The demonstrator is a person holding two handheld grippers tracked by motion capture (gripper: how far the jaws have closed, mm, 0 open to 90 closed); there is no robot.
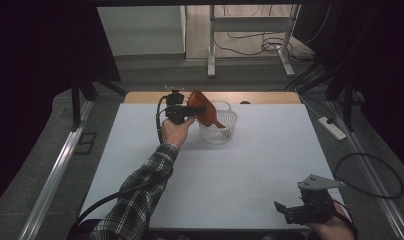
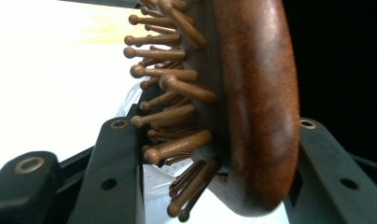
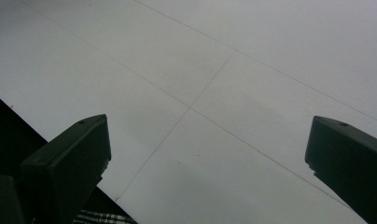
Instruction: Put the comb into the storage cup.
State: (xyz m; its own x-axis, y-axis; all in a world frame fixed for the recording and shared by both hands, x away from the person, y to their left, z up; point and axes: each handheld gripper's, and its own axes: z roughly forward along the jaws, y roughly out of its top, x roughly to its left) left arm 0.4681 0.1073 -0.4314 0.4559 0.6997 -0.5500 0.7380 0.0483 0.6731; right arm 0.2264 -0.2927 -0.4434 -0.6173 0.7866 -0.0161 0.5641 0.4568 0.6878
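Left hand-held gripper (image 1: 190,111): jaws clamped on brown hairbrush (image 1: 202,111), above white basket (image 1: 225,131). Right hand-held gripper (image 1: 290,212): jaws wide apart, empty, over tabletop (image 1: 250,165).

lab | black curtains (image 1: 35,60) | floor cables (image 1: 260,42) | power strip (image 1: 332,128) | white table (image 1: 250,165)

On the white table (image 1: 240,170) — one wooden hairbrush (image 1: 204,113), one white mesh basket (image 1: 225,131); two black grippers — left gripper (image 1: 190,111), right gripper (image 1: 285,210).
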